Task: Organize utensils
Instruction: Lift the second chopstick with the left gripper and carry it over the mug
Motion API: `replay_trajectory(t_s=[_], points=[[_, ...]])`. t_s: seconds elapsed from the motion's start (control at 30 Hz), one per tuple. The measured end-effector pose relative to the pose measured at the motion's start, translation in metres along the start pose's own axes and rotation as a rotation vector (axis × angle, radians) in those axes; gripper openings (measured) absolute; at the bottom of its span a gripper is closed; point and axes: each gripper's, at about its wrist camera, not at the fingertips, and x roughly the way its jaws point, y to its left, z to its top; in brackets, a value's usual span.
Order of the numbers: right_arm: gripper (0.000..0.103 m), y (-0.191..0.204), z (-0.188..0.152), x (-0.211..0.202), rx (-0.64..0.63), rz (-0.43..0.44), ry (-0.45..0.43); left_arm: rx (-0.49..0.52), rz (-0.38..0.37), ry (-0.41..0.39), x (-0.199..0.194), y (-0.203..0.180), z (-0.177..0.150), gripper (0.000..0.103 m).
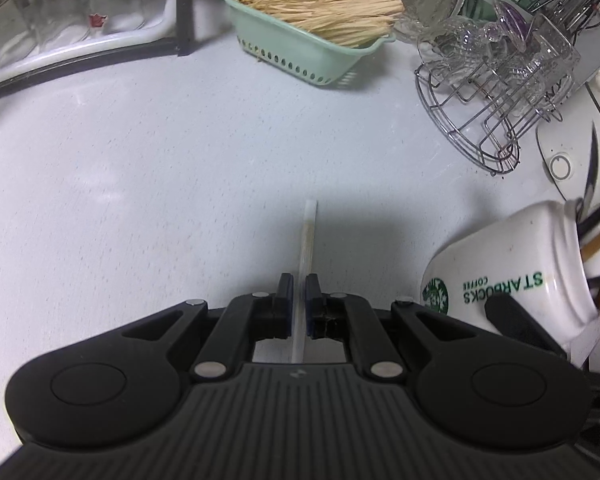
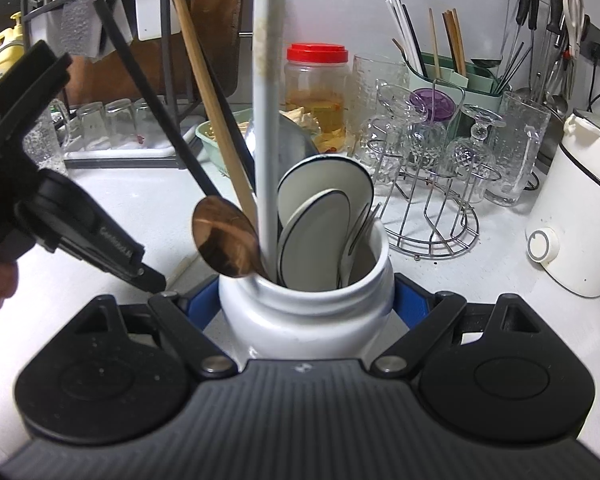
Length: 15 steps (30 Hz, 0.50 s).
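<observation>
The left tongs (image 1: 299, 304) are pinched tight on a slim, pale, translucent chopstick-like stick (image 1: 307, 248), gripped partway along its length so that its far end runs straight out ahead of the fingers, along the line the tongs point. That end hangs over the bare light-grey bench (image 1: 140, 160), and I cannot tell whether the tip touches it. The stick's long axis is therefore the same as the tongs' own pointing line, slanted steeply downward.

The right tongs (image 2: 306, 300) are clamped on a squat white ceramic mug with green Starbucks lettering (image 1: 508, 276), blue pads on either side of its body just below the neck. The mug already holds a copper-coloured spoon (image 2: 225, 236), a wooden chopstick (image 2: 212, 100), a long white handle (image 2: 266, 120), black sticks and black-rimmed white spoons (image 2: 324, 200).

From the left wrist view the mug lies to the right of the held stick, near but apart, its mouth turned away toward the right edge (the fisheye exaggerates the tilt). In the right wrist view the left tongs sit to the left of the mug's mouth and slightly behind it.

My judgement: the stick belongs in the mug, so the left hand must carry it sideways to the right and bring its free end above the opening, finding a gap among the crowded handles.
</observation>
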Motion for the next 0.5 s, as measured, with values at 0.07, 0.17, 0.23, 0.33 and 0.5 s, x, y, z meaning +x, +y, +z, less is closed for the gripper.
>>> replay_trajectory(t_s=[0.07,0.17,0.23,0.33,0.5], points=[[0.091,-0.001,0.0,0.0,-0.006,0.007,0.0,-0.002,0.002,-0.002,-0.002,-0.001,-0.006,0.007],[0.091,-0.001,0.002,0.002,-0.012,0.015,0.004,-0.014,0.001,-0.01,-0.005,-0.003,-0.013,0.007],[0.091,-0.001,0.002,0.003,-0.014,0.018,0.003,-0.02,-0.006,-0.016,-0.008,-0.005,-0.017,0.007],[0.091,-0.002,0.002,0.003,-0.015,0.021,0.005,-0.048,-0.017,-0.026,-0.011,-0.005,-0.02,0.008],[0.091,-0.003,0.003,0.003,-0.019,0.033,0.012,-0.039,-0.011,-0.027,-0.008,-0.009,-0.017,0.026]])
